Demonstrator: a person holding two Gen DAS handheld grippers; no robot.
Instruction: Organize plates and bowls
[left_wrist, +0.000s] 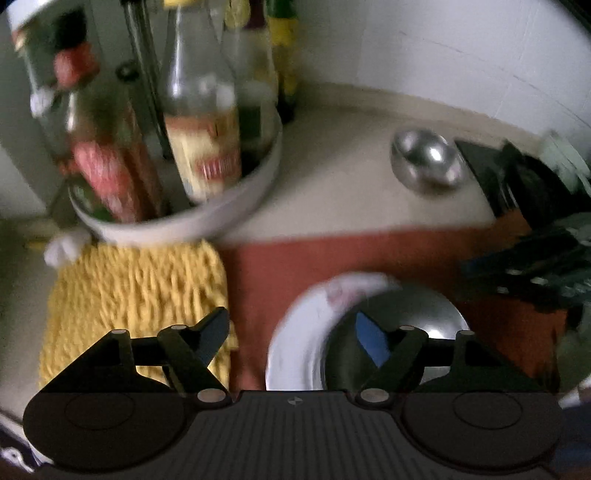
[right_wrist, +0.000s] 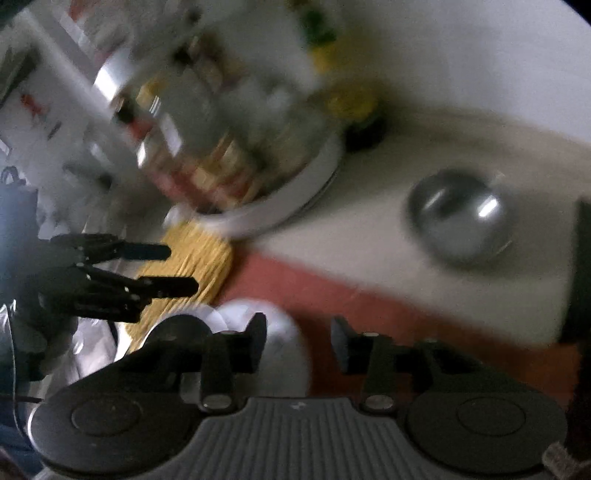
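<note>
L wrist: left claw (left_wrist: 291, 334) spread wide, empty, above white plate (left_wrist: 295, 332) w/ steel bowl (left_wrist: 402, 314) on it, red mat. R wrist: right claw (right_wrist: 298, 341) released, empty; 2nd steel bowl (right_wrist: 461, 218) on counter (right_wrist: 354, 229).

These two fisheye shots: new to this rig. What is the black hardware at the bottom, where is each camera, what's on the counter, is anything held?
No robot arm here: a person carries two handheld grippers, each with a camera looking forward along its fingers.

The left wrist view shows the left gripper, jaws wide apart, holding nothing. Below it a metal bowl sits on a white plate, over a red mat.

The right wrist view shows the right gripper, jaws also apart and empty; the other gripper shows at its left edge.

Also on the counter: a yellow knitted cloth, a white tray of bottles, and a second metal bowl near the wall. Both pictures are motion-blurred, so labels are unreadable.
</note>
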